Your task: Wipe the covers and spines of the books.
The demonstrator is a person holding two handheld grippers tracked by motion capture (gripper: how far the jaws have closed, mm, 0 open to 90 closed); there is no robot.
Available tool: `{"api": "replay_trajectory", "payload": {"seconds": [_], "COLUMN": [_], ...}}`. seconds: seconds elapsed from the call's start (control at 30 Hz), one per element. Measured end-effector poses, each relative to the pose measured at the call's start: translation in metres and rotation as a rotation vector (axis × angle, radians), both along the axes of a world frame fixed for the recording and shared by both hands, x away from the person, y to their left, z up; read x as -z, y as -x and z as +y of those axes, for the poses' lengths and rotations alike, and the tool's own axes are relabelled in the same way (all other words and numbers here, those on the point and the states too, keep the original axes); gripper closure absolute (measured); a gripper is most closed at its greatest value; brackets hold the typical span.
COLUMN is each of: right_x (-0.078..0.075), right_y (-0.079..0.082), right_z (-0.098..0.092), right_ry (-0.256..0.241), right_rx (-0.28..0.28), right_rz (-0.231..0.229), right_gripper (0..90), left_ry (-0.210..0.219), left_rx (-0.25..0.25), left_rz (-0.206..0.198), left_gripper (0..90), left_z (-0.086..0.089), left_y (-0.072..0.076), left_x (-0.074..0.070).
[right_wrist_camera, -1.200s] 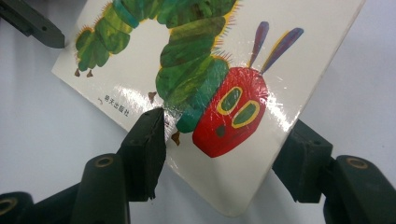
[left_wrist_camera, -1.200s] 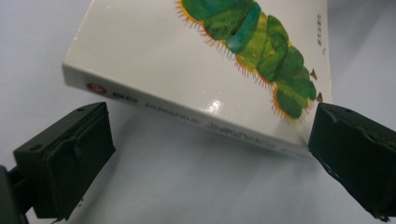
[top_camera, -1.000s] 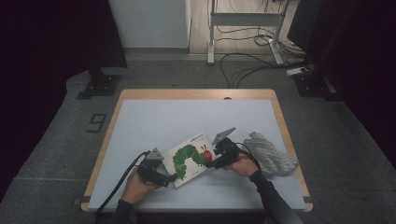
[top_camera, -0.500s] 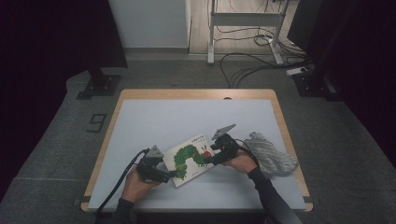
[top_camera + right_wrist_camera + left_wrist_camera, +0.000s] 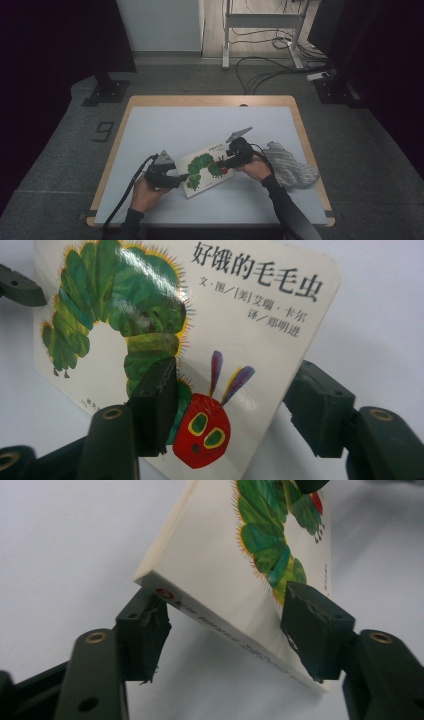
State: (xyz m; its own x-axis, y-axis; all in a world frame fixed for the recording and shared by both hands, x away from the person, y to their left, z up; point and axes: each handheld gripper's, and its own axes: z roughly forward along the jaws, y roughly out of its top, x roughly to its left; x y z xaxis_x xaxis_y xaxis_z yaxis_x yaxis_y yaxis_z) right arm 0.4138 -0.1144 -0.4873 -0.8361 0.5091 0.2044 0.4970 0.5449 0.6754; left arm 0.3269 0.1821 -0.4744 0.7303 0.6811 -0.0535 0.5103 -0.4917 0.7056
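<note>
A crumpled grey cloth (image 5: 290, 167) lies on the white table (image 5: 200, 125).

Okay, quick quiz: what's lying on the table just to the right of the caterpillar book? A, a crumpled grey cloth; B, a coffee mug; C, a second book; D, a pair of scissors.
A: in the high view a crumpled grey cloth lies on the table just right of the book, beside the right gripper.
</note>
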Motion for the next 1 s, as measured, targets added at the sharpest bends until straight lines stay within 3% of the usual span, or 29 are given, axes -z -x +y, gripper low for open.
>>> {"api": "replay_trajectory", "payload": {"seconds": [0.67,0.8,1.0], "right_x": [-0.021,-0.023,-0.020], "right_y": [0.005,0.006,0.007], "right_z": [0.002,0.003,0.002], "right_ry": [-0.029,-0.013,-0.022], "right_rx": [0.037,0.037,0.033], "right_rz": [-0.120,-0.158,-0.167], "right_gripper": [48.0,48.0,48.3], "left_ry": [-0.006,-0.023,-0.015], "left_rx": [-0.005,-0.012,0.003], "left_rz": [-0.096,-0.106,-0.110], "left_gripper": [62.2,63.2,63.3], "left_z": [-0.001,-0.001,-0.001], "left_y": [0.004,0.005,0.005], "left_x": [-0.025,-0.026,-0.026]}}
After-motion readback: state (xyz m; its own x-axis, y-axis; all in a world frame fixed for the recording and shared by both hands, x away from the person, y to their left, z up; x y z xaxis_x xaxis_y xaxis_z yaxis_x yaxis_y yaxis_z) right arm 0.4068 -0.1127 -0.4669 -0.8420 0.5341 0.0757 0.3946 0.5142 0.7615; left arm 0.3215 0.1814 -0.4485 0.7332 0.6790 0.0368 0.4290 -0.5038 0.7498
